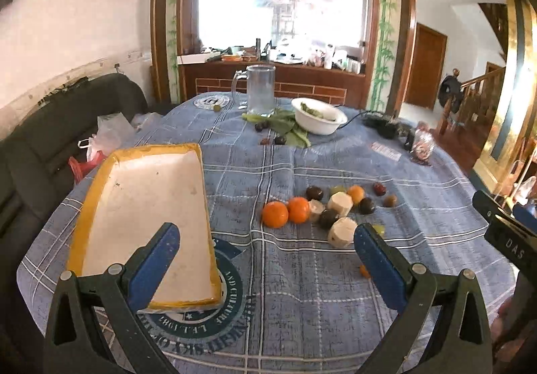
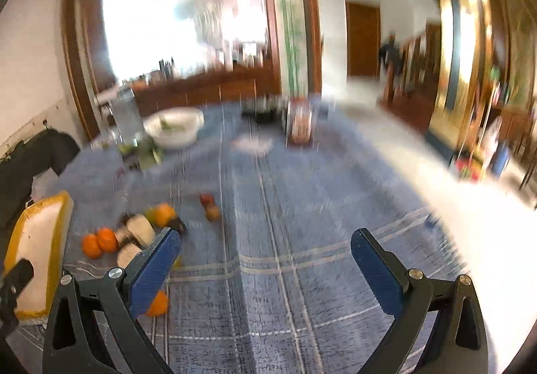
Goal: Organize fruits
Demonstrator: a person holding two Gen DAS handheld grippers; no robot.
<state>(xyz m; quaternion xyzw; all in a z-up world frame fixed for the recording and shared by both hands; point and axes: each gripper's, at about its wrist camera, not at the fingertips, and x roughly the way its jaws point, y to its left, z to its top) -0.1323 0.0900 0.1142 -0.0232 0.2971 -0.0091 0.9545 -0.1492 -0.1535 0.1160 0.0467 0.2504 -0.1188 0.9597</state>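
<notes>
step: start, nothing picked yet | left tongs (image 1: pixel 266 241) & right tongs (image 2: pixel 265 248) both spread, empty | fruit pile (image 1: pixel 322 209) mid-desk, right of empty tray (image 1: pixel 147 213) | next: prob grab nearest orange (image 1: pixel 275 214), move to tray

Fruits lie loose in a cluster on the blue checked cloth, right of the tray (image 1: pixel 147 206): two oranges (image 1: pixel 287 213) touching side by side, two pale peeled chunks (image 1: pixel 340 218), several dark round fruits (image 1: pixel 314 193). The tray is white with a yellow rim, flat, empty.
</notes>
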